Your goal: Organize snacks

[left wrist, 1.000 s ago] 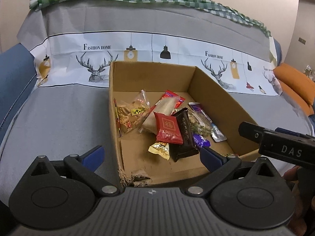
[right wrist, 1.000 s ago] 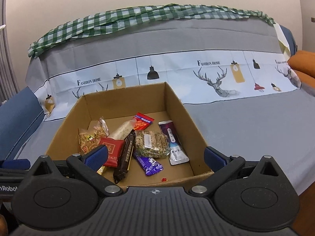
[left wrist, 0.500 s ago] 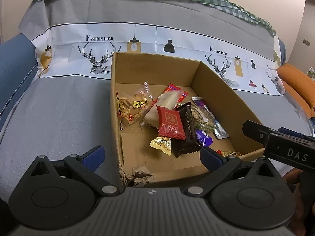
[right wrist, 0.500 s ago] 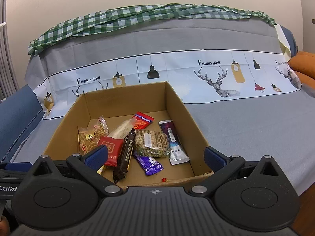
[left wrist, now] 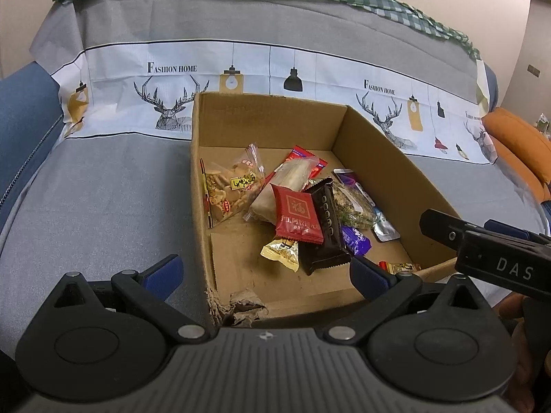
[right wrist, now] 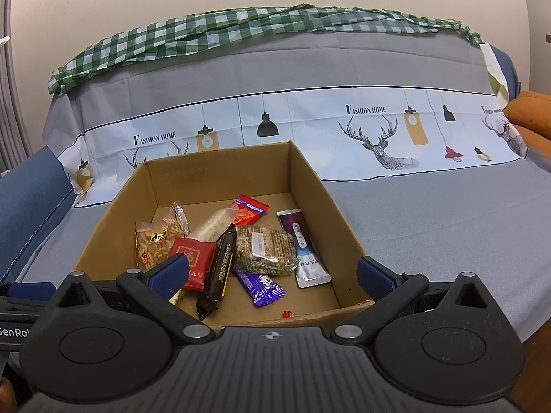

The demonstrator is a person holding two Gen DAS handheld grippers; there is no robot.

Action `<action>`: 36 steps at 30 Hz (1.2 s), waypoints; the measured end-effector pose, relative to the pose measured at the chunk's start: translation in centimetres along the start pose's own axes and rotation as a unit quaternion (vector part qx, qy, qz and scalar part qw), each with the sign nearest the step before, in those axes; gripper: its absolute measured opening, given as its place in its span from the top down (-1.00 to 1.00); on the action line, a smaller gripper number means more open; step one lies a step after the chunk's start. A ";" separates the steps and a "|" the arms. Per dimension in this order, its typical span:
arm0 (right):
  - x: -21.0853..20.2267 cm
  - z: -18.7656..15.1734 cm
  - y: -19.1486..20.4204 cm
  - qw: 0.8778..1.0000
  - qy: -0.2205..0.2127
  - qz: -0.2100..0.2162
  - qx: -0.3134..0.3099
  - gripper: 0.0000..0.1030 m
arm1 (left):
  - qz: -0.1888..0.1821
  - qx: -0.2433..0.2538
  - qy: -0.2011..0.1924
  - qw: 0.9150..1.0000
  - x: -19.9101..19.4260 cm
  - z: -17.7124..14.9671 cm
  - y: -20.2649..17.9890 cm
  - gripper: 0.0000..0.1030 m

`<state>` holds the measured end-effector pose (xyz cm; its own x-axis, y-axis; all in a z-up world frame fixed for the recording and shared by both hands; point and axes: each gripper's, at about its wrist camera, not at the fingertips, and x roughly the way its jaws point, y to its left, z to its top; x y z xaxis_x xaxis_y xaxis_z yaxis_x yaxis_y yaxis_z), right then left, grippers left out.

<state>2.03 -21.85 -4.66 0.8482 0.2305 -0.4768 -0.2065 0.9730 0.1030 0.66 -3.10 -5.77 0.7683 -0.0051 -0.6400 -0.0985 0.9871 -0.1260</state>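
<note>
Nearest in each wrist view is the tool itself: the left hand-held gripper (left wrist: 264, 273) has its blue-tipped fingers spread wide with nothing between them, and the right hand-held gripper (right wrist: 272, 277) stands just as wide and just as bare, both hanging at the near edge of the cardboard box (left wrist: 389, 158). The box sits on a sofa seat under a grey printed cover (left wrist: 96, 186), its near left corner torn and crumpled. Inside, closest to the tools, lie a small red-and-gold sweet (left wrist: 399, 267), a gold wrapper (left wrist: 280, 253) and a purple wrapper (right wrist: 263, 284); then a dark brown bar (left wrist: 323, 227) with a red square packet (left wrist: 298, 215) resting over its edge; then a seeded cracker pack (right wrist: 267, 246) and a silver-and-purple sachet (right wrist: 304, 251); and farthest back a clear bag of orange crisps (left wrist: 230, 186), a long pale roll (left wrist: 282, 189) and a red packet (right wrist: 249, 208). So the snacks are all in the box, heaped loosely toward its middle, and none shows on the cover around it. That fits two readings: a pile gathered in and done with, or a pile waiting to be sorted or taken out. Nothing here settles which. Any pick from this heap would call for care, since the wrappers overlap and are thin and slippery.
</note>
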 end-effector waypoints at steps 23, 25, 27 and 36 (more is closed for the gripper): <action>1.0 0.1 0.5 1.000 0.007 -0.003 -0.003 -0.99 | -0.005 -0.002 0.003 1.000 0.7 0.1 0.0 -0.99; 1.1 0.1 0.4 1.000 0.006 -0.003 -0.002 -0.99 | -0.008 -0.002 0.002 1.000 0.7 0.2 0.0 -0.99; 1.2 0.1 0.5 1.000 0.005 -0.002 -0.002 -0.99 | -0.010 0.000 -0.001 1.000 0.7 0.2 -0.1 -0.99; 1.9 0.4 0.5 1.000 0.000 -0.003 0.002 -0.99 | -0.013 0.004 -0.003 1.000 1.4 0.7 -0.1 -0.99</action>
<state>3.72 -20.97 -5.16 0.8497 0.2246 -0.4771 -0.1992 0.9744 0.1039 2.19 -3.11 -6.09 0.7744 -0.0292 -0.6320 -0.0734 0.9880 -0.1356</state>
